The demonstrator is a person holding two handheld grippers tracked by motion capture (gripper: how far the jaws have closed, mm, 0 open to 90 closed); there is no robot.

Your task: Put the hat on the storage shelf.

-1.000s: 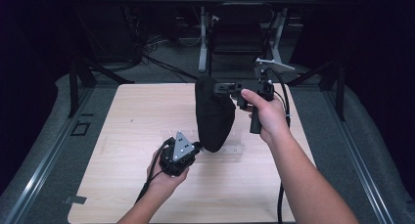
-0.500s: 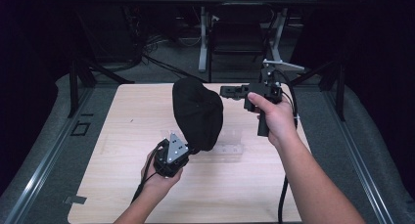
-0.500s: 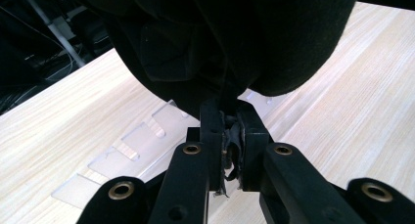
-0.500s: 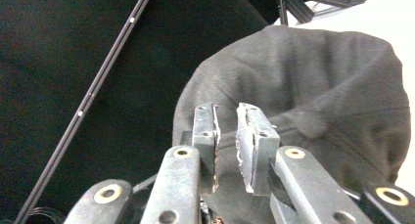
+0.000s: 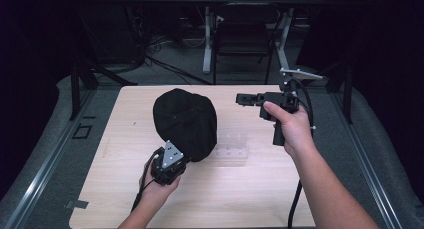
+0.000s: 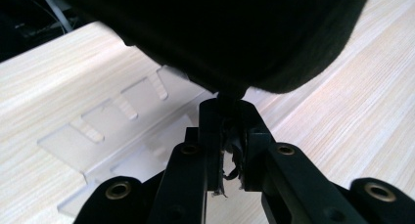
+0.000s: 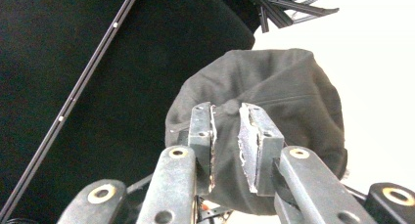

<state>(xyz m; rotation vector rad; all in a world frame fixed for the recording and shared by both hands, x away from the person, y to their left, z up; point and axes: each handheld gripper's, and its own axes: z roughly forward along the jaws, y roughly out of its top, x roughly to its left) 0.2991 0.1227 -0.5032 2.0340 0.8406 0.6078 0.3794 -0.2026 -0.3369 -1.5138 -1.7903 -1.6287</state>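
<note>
Left gripper (image 5: 172, 161): near table edge, jaws clenched on hem of cap (image 5: 186, 121). Cap: black fabric, raised off table (image 5: 120, 189), hanging above clear plastic rack (image 5: 232, 145). Handling estimate: light, soft, limp; collapses when unsupported; not fragile, not slippery. Best hold: hem or brim edge, pinching doubled fabric, not crown. Right gripper (image 5: 240, 99): farther back, apart from cap, jaws parted with narrow gap, holding nothing. Beyond table: dark floor, table legs.

Light wooden table (image 5: 260, 199), clear plastic holder (image 5: 232, 145) lying flat on it, white-legged desk (image 5: 207, 44) behind
</note>
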